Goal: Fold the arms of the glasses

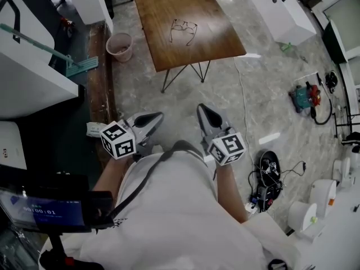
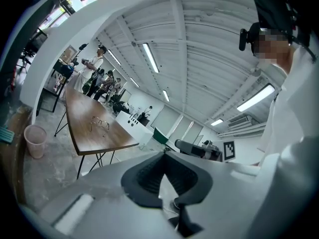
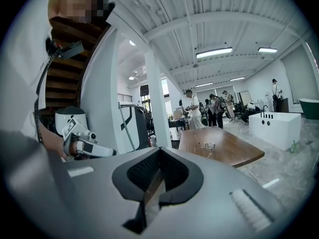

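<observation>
Lying on the table (image 1: 163, 38), the glasses (image 1: 184, 30) are seen well ahead of the closed, empty left gripper (image 1: 153, 118) and right gripper (image 1: 203, 111).

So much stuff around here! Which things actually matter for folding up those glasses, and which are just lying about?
For the job:
- glasses, lying on the wooden table
- left gripper and right gripper, both shut and empty

Just lying about:
- pink bucket beside the table
- teal and red tool on the floor
- tangle of cables
</observation>
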